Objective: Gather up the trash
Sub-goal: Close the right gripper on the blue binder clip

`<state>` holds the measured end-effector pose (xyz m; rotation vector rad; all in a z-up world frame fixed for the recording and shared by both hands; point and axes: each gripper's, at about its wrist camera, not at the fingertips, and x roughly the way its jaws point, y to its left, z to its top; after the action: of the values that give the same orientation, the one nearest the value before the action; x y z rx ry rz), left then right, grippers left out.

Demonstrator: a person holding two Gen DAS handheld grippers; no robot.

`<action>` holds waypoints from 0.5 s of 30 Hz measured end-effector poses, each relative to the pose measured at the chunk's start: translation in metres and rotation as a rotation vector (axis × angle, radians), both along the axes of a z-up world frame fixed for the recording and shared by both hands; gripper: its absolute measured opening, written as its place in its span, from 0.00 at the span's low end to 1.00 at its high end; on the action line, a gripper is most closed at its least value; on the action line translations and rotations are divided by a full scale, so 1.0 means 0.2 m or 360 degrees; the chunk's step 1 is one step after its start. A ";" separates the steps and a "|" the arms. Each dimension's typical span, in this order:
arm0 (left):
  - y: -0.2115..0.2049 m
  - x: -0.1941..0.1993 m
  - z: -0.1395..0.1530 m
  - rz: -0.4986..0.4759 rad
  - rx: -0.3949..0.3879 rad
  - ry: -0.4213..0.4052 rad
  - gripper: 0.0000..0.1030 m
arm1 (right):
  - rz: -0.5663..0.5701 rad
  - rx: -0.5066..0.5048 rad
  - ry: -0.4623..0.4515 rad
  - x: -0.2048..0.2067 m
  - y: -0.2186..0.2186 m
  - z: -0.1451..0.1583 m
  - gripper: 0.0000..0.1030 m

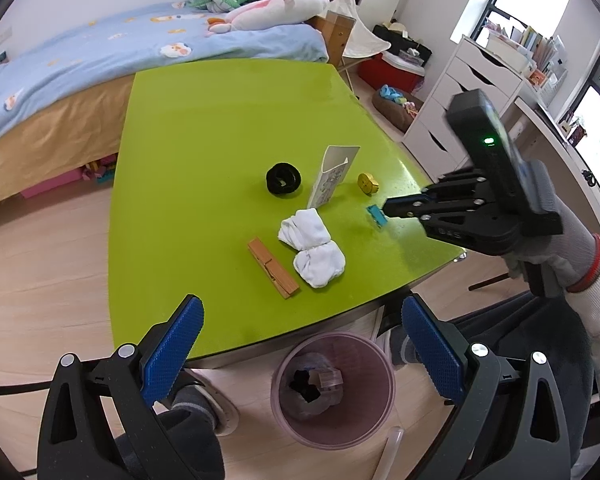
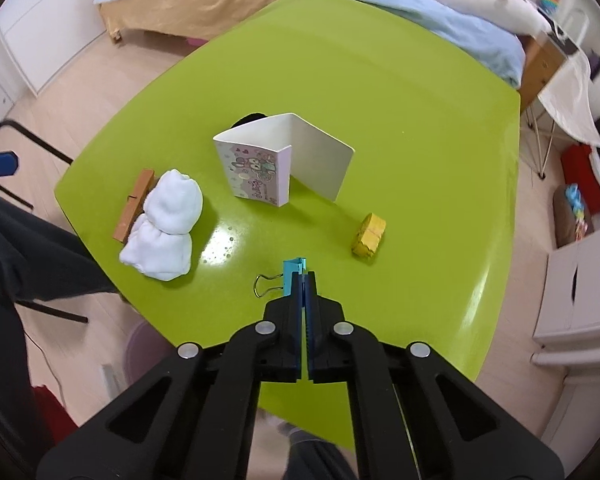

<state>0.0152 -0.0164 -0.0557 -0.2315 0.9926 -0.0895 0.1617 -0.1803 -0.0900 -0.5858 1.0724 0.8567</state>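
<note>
- Wooden clothespin (image 1: 273,268), leftmost on the green table (image 1: 220,120): stiff, light, flat. Best taken across its narrow sides. In the right wrist view it lies touching the white cloth.
- Rolled white socks or cloth (image 1: 312,246), just beside the clothespin: soft, light, compressible. Will squash under the pads; a pinch through the middle knot looks safest.
- Black ring-shaped item (image 1: 283,180), farther back: looks soft, maybe a hair tie; cannot tell for sure.
- Folded card packaging (image 2: 278,160) with cartoon print, standing upright and open: thin card, very light, tips easily. Grip one panel edge.
- Yellow block (image 2: 369,235), well apart to the right: small, rough-looking; material unclear.
- Teal binder clip (image 2: 294,272) with wire loop, near the table's right edge: small, hard, smooth metal, likely slippery. It sits at the tips of the right gripper (image 2: 305,280), whose jaws are drawn together with only a slit between; they appear to pinch the clip's body, though the contact is hard to confirm.
- Left gripper (image 1: 300,344): jaws spread wide, holding nothing, hovering above the bin.
- Pink translucent waste bin (image 1: 332,388) on the floor, below the table's near edge: holds a few pieces already, one dark and one clear plastic, with plenty of room left.
</note>
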 end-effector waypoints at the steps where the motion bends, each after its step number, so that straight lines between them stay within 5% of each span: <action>1: 0.01 0.01 0.00 0.0009 0.0003 0.0014 0.93 | -0.0022 0.0024 0.0030 0.01 -0.02 0.01 0.01; 15: 0.18 0.33 -0.19 0.0269 -0.0045 0.0338 0.93 | -0.0130 0.0205 0.0148 -0.02 -0.14 0.12 0.01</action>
<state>0.0816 0.0197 -0.0946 -0.3554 1.1789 0.0765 0.1583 -0.2086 -0.0650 -0.3951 1.1089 0.8812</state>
